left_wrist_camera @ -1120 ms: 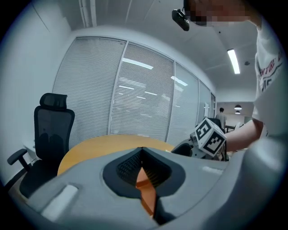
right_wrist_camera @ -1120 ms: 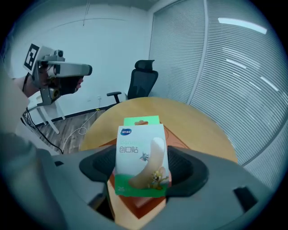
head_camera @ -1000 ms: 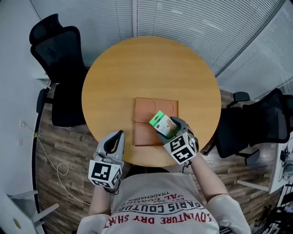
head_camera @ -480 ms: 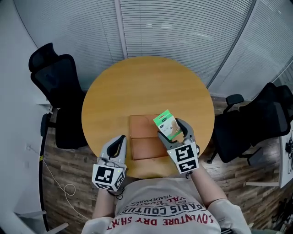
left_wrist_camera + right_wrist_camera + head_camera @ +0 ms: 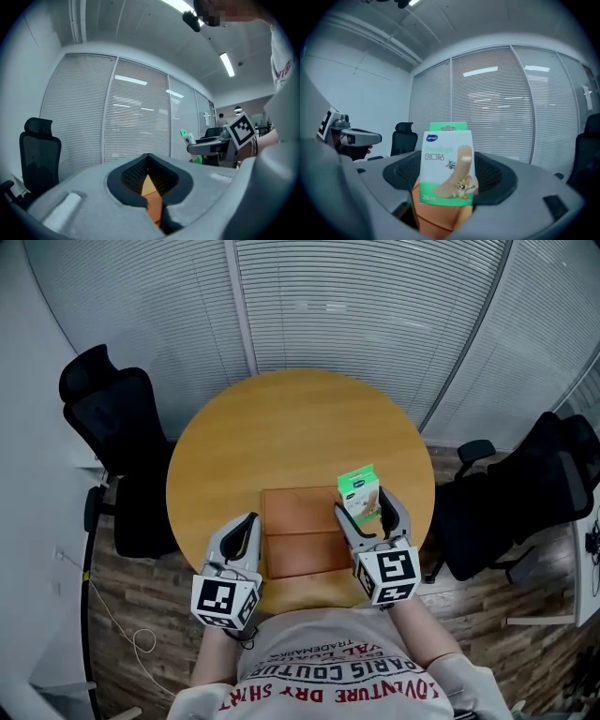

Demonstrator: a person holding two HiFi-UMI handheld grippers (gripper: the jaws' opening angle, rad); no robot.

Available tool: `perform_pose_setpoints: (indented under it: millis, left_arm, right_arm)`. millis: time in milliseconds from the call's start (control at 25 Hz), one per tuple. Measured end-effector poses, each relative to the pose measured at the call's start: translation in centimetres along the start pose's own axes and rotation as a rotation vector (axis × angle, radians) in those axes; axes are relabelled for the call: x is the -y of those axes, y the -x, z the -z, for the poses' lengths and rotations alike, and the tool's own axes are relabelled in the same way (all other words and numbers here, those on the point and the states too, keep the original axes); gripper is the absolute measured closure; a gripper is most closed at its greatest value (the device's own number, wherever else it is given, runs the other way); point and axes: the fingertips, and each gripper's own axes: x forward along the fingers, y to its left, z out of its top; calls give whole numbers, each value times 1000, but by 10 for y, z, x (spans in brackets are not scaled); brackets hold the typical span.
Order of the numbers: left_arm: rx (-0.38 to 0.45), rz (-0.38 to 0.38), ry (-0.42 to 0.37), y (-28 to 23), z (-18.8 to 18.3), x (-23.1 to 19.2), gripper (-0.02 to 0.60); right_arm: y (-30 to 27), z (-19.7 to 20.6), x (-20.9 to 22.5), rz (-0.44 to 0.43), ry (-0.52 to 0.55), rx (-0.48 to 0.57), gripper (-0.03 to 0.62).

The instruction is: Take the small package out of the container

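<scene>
The small package (image 5: 359, 491), a green and white box of plasters, stands upright between the jaws of my right gripper (image 5: 365, 509), which is shut on it. It hangs above the right edge of the container (image 5: 295, 532), a flat brown case lying open on the round table. In the right gripper view the package (image 5: 446, 168) fills the middle, with its printed front facing the camera. My left gripper (image 5: 247, 524) rests at the container's left edge, shut with nothing in it. In its own view the left gripper (image 5: 151, 194) shows its jaws closed together.
The round wooden table (image 5: 291, 427) ends close to the person's body. A black office chair (image 5: 117, 427) stands at the left and another (image 5: 525, 493) at the right. Walls of slatted blinds (image 5: 356, 306) run behind the table.
My right gripper has lifted the package up and to the right, from over the container's middle to its right edge. The left gripper stays shut at the left edge.
</scene>
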Motion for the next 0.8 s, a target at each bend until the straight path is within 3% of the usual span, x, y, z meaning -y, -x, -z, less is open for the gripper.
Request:
perform_pose_setpoints:
  millis: [800]
  left_arm:
    - [-4,-15,23,-13,-1,9,572]
  right_arm:
    - [7,5,13,-14,7,9,238]
